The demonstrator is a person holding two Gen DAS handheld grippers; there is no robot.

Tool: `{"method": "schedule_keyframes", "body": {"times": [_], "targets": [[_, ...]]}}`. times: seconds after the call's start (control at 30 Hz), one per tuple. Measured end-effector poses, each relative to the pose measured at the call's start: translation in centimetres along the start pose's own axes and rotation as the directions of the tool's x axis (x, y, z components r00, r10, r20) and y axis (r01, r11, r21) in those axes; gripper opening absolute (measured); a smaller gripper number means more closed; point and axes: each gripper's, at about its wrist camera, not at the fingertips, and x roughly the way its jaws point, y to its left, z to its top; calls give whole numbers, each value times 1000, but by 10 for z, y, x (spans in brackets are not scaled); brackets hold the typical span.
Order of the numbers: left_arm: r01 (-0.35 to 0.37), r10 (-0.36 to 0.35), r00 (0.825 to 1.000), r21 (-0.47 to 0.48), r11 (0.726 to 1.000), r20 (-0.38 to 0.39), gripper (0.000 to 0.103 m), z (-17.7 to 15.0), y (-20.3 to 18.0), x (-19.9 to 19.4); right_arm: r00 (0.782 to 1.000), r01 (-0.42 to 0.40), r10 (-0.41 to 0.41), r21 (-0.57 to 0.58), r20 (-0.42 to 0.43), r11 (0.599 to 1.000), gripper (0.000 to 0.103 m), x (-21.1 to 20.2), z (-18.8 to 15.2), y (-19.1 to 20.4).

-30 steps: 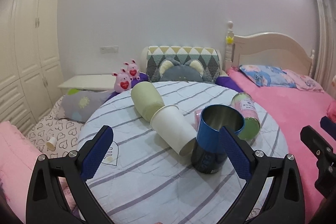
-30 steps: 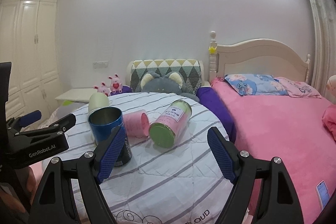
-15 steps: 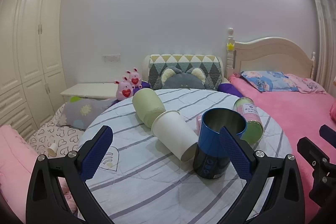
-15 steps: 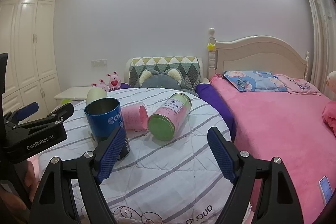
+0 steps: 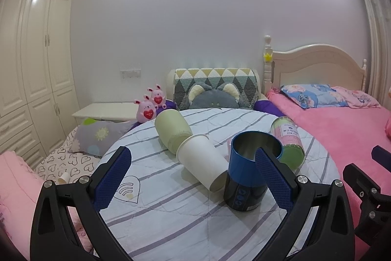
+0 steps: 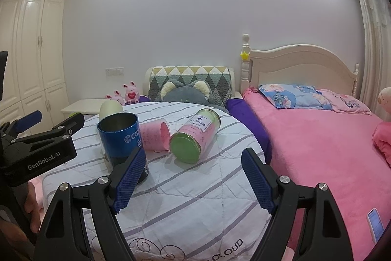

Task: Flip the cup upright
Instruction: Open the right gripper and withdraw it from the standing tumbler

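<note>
Bedroom desk (image 5: pixel 171 212): blue metal cup (image 5: pixel 246 173) upright; white paper cup (image 5: pixel 202 163), pale green cup (image 5: pixel 172 129), pink cup (image 6: pixel 156 136) lying; left hand-held gripper (image 5: pixel 193 180) and right hand-held gripper (image 6: pixel 195 177) wide open, empty.

My right claw (image 6: pixel 193 184) hangs wide apart over the desk's (image 6: pixel 195 199) near edge, gripping nothing. Blue cup (image 6: pixel 121 136) stands upright toward the desk's left edge, mouth up. Pink cup (image 6: pixel 155 136) lies on its side touching it. Green-lidded tin (image 6: pixel 194 136) lies tipped near the middle. Left claw (image 6: pixel 41 138) sits by the left edge. Phone (image 6: pixel 375 224) on the pink bed (image 6: pixel 317 138).
</note>
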Motion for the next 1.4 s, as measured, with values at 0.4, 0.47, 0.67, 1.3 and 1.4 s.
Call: {"method": "schedule_keyframes", "body": {"times": [0.4,0.47,0.67,1.3,1.4], "targets": [[-1,1,1000,9,1000,9,103,1,-2,-3,1000,3,-3,-4,13,1000,82,-1,2,3],[-3,3,1000,12,1000,15,103,2,-3,-3,1000,3,-3,-3,17,1000,82,-1,2,3],[-6,5,1000,20,1000,27,103,1,-7,-6,1000,9,-9,-2,21,1000,82,-1,1,2],[1,-4,998,40,999,65,103,1,-15,-14,1000,22,-22,-4,20,1000,82,-2,-1,0],[5,-7,998,38,999,62,103,1,-15,-15,1000,24,-24,-8,18,1000,82,-3,-1,1]]}}
